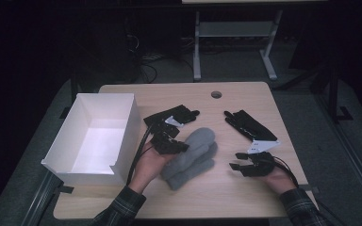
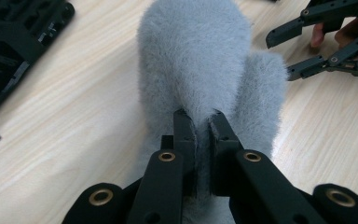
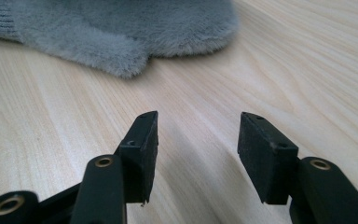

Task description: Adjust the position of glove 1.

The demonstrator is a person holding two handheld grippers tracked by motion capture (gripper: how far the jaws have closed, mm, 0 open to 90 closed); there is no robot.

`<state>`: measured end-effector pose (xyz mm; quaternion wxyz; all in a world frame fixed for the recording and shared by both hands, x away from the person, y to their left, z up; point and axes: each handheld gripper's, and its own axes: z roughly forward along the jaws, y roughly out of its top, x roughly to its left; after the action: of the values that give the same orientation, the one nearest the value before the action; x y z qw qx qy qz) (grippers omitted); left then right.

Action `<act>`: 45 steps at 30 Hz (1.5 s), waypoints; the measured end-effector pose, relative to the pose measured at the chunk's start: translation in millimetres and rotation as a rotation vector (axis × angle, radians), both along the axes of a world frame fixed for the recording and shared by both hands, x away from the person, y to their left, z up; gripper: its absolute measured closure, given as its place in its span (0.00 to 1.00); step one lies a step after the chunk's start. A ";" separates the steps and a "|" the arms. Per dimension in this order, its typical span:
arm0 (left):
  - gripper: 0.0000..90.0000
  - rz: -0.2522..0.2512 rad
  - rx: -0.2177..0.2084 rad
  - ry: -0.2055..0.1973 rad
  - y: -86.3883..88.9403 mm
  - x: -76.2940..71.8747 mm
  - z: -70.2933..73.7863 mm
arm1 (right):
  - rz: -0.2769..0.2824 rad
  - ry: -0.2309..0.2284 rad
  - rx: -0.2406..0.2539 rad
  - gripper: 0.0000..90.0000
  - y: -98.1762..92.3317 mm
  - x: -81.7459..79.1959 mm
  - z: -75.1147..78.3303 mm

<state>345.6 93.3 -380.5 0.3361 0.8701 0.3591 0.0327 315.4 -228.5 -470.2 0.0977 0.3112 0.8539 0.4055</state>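
Here the left gripper [image 2: 199, 122] is pinching the fluffy grey mitten [image 2: 200, 60], its two black jaws pressing close together on a fold of the fleece near the near end of the mitten, as the left gripper view is showing. In the high view the left gripper [image 1: 181, 147] is sitting at the left edge of the grey mittens [image 1: 193, 157], which are lying stacked near the middle of the wooden table [image 1: 226, 193], cuffs toward the person and rounded tips pointing away. The right gripper [image 3: 198, 140] is standing with its jaws spread and nothing between them, only bare tabletop [image 3: 307, 70] showing in the gap; the grey mitten [image 3: 121, 32] is lying a little beyond its tips, apart from them. In the high view the right gripper [image 1: 235, 162] is hanging just to the right of the mittens, not touching them. A white open box [image 1: 122, 141] is sitting at the table's left side, just beside the left hand [image 1: 148, 165]. Two black gloves are lying farther back: one [image 1: 172, 115] behind the left gripper, the other [image 1: 247, 125] behind the right gripper, well apart from each other.
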 end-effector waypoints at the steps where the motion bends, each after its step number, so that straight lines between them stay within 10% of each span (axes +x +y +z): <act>1: 0.94 -0.007 0.009 0.006 -1.3 0.8 -2.2 | 0.003 -0.001 -0.003 0.53 0.7 0.2 -0.4; 12: 0.80 -0.015 0.010 0.030 -7.7 6.0 -22.4 | 0.024 0.011 -0.044 0.51 6.6 0.2 -5.5; 23: 0.51 -0.032 -0.071 -0.058 12.3 -1.7 3.3 | 0.023 0.012 -0.044 0.50 6.7 -0.2 -5.6; 45: 0.40 -0.101 0.022 -0.103 47.2 -37.4 -20.0 | 0.025 0.012 -0.041 0.50 6.4 0.1 -5.9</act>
<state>308.2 140.5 -400.5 0.3457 0.8880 0.2964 0.0643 315.4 -222.1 -476.1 0.0937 0.3010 0.8664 0.3873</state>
